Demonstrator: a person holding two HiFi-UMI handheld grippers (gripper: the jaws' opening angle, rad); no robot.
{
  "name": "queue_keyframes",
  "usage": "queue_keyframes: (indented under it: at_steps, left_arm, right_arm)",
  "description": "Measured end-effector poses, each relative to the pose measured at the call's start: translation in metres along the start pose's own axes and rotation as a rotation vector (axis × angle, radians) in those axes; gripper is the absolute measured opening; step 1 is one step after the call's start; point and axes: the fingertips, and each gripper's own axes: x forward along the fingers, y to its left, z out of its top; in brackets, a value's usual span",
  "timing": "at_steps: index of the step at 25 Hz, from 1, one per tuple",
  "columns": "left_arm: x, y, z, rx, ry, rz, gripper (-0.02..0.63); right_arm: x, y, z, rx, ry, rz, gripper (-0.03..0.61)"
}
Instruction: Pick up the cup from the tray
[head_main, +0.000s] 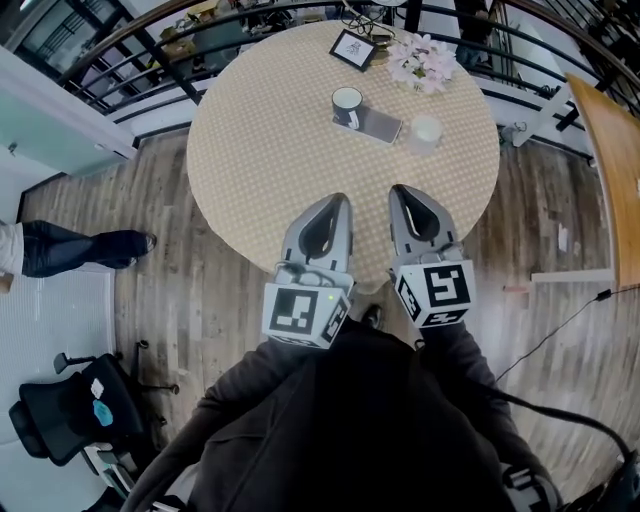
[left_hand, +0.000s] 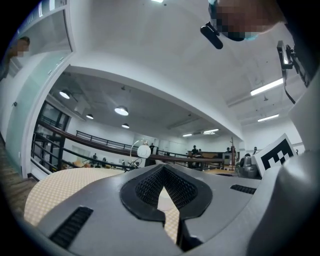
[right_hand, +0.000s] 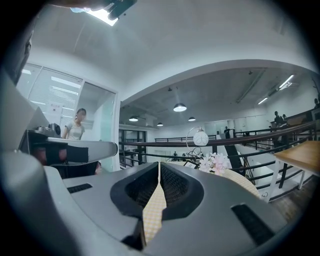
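A dark mug with a white inside (head_main: 347, 105) stands on the left end of a small grey tray (head_main: 377, 126), far across the round checked table (head_main: 250, 160). A pale cup (head_main: 425, 133) stands just right of the tray. Both grippers hover side by side over the table's near edge, pointing at the tray and well short of it. My left gripper (head_main: 338, 199) (left_hand: 162, 168) has its jaws together at the tips with nothing between them. My right gripper (head_main: 399, 189) (right_hand: 159, 164) is likewise shut and empty.
A framed picture (head_main: 353, 48) and a bunch of pink flowers (head_main: 422, 62) sit at the table's far side, with a black railing (head_main: 150, 55) behind. A person's legs (head_main: 80, 248) lie at the left, an office chair (head_main: 60, 415) at the lower left, a wooden tabletop (head_main: 612, 170) at the right.
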Motion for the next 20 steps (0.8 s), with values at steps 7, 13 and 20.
queue_keyframes:
  at_steps: [7, 13, 20]
  left_arm:
    - [0.039, 0.031, -0.012, -0.009, 0.034, -0.017, 0.005]
    - [0.084, 0.078, -0.025, -0.011, 0.075, -0.030, 0.005]
    - [0.137, 0.130, -0.062, -0.069, 0.148, -0.052, 0.005]
  right_arm:
    - [0.052, -0.015, -0.010, 0.010, 0.035, -0.033, 0.014]
    - [0.126, -0.027, -0.030, 0.018, 0.090, -0.049, 0.014]
    - [0.209, -0.037, -0.083, 0.035, 0.214, -0.067, 0.167]
